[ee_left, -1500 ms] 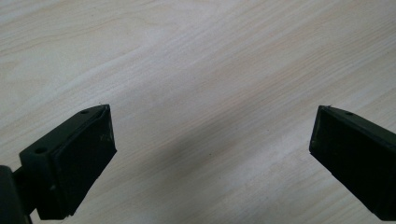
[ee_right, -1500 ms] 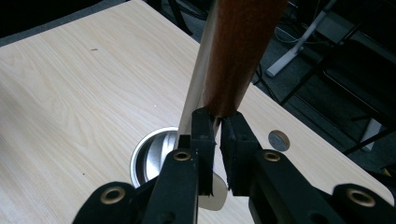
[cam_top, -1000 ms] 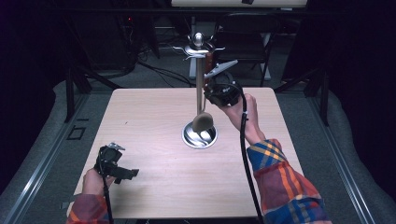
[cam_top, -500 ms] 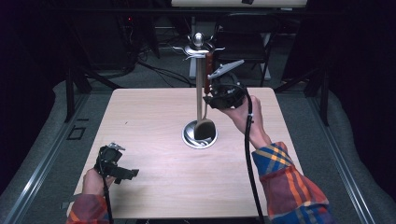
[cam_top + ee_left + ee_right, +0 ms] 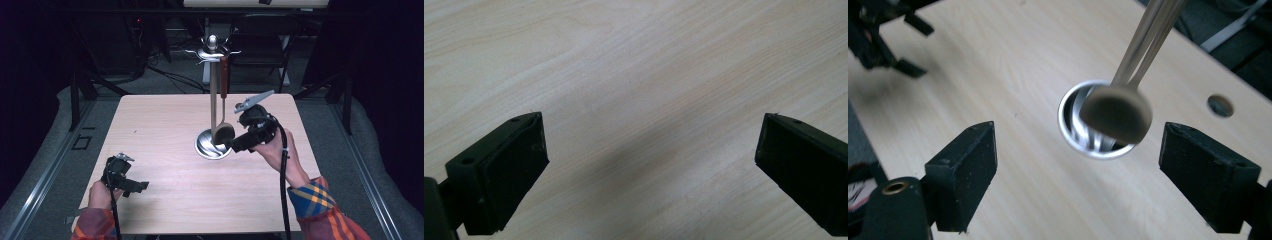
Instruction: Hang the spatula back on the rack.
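A metal utensil stand (image 5: 212, 148) with a tall pole and top hooks stands mid-table. A spoon with a brown handle (image 5: 224, 75) hangs from a hook, its dark bowl (image 5: 223, 133) just above the round base. My right gripper (image 5: 234, 146) sits right of the base, pointing at the bowl. Its jaws have just been opening and stand wide with nothing between them. In the right gripper view the spoon bowl (image 5: 1116, 114) hangs just beyond the right gripper (image 5: 1078, 165). My left gripper (image 5: 141, 186) rests open at the near left over bare wood, and its left gripper (image 5: 649, 165) view shows the same.
The wooden table (image 5: 165, 125) has a small round hole (image 5: 1220, 105) past the stand base (image 5: 1064, 125). Dark floor, cables and a chair (image 5: 260, 45) lie behind the far edge. The left gripper (image 5: 883, 40) shows far off in the right gripper view.
My right gripper let go of the spoon, opened its jaws and drew back down toward the near right of the base. The spoon now hangs free. The left gripper stayed put.
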Tool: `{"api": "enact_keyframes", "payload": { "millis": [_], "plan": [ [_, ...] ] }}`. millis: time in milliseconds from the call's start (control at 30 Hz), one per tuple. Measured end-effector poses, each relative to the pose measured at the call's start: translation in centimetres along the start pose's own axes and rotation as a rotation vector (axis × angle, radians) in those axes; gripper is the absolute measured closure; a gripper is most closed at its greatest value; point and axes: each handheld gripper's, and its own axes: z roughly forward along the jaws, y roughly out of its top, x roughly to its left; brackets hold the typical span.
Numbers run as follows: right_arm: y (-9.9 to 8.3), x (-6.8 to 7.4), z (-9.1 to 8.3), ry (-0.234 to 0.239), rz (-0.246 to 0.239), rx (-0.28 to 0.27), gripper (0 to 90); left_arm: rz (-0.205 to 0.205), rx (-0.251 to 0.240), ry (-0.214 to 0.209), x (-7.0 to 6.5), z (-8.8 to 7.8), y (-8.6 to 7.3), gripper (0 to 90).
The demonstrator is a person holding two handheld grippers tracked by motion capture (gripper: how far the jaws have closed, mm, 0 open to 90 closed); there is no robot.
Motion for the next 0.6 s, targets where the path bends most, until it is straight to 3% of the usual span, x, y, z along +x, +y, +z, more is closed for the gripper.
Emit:
{"api": "enact_keyframes", "payload": {
  "millis": [67, 200, 333, 600],
  "plan": [
    [-1.1, 0.3, 0.5, 0.005, -0.012, 0.046, 12.5, 0.000, 0.001, 0.000, 0.0, 0.0, 0.0, 0.3],
    [-3.7, 0.6, 1.6, 0.023, -0.003, 0.085, 9.2, -0.002, 0.002, 0.002, 0.0, 0.0, 0.0, 0.3],
    [-6.3, 0.6, 2.7, 0.044, 0.018, 0.115, 6.8, 0.000, 0.009, 0.000, -0.1, 0.1, 0.0, 0.3],
    [-11.1, -0.1, 4.6, 0.032, 0.078, 0.175, 2.0, 0.006, 0.015, -0.001, -0.1, 0.2, 0.1, 0.3]
  ]
}}
